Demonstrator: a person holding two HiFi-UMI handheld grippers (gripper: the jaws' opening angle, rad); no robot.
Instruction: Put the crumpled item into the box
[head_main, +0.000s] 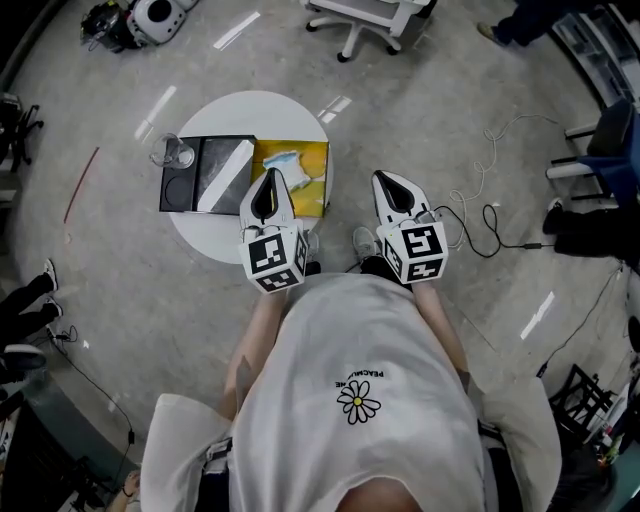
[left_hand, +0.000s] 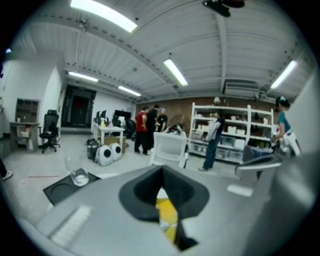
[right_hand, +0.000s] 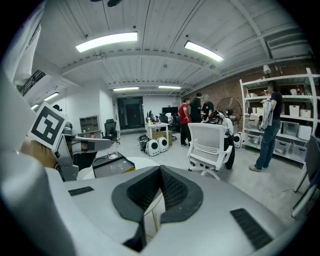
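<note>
My left claw is pressed together with nothing pinched, its tips meeting in its own view. It hangs over the near part of the round white counter. The crumpled item, a pale blue-white wad, lies just past that claw's tip, on a flat yellow square on the counter's right half. Through the slit under my closed jaws I see only a strip of that yellow. I cannot tell whether the claw touches the wad, or whether the yellow square is the box.

My right claw is also closed and empty. It is held beside the counter's right edge, over the floor.

A black tray fills the counter's left half, touching the yellow square, with a clear glass at its far left corner.

The floor is polished grey, with cables trailing to the right. A white office chair stands beyond the counter. People stand by open shelving under long ceiling lights.
</note>
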